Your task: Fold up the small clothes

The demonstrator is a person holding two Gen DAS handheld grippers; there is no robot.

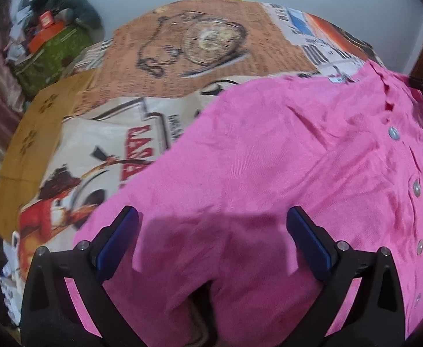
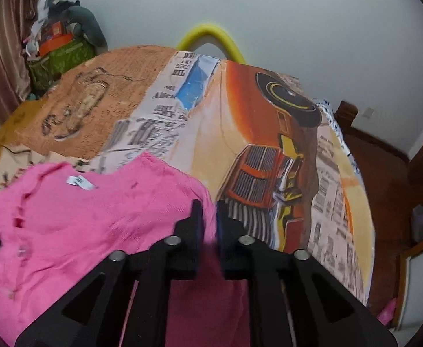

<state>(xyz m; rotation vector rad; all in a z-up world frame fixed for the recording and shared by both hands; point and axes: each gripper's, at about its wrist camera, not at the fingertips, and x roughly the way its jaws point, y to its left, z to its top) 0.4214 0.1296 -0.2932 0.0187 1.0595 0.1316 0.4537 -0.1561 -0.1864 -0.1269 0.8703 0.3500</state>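
1. Cardigan (image 1: 269, 173), pink knit, lies spread flat on the bench (image 1: 211, 43), buttons (image 1: 393, 133) in a row down its placket, to the right of the left tool.
2. Bench is covered by a printed cloth (image 2: 240, 115): newspaper text, a pocket watch drawing, an orange truck.
3. Left tool (image 1: 211, 219): jaws wide apart, nothing pinched. It hangs over the near part of the cardigan, pointing steeply down; pink knit fills the gap between the blue pads (image 1: 119, 237) and runs on ahead of them. Can't tell whether the tips touch the fabric.
4. Right tool (image 2: 210, 217): jaws nearly together, narrow gap. A pink edge of the cardigan sits in that gap, blurred. Can't tell whether the pads press on it or just flank it.
5. From the right tool, the bulk of the cardigan lies to the left and ahead-left; its white neck label (image 2: 79, 182) is ahead-left, near the far edge of the garment.
6. Right of the right tool: bare printed cloth with the truck picture, then the bench edge.
7. Far beyond both tools: yellow curved chair back (image 2: 211, 37) against the pale wall, and a green bag (image 2: 58, 57) piled with clutter, far left.
8. Cardigan is not folded; both front panels lie open and wrinkled.
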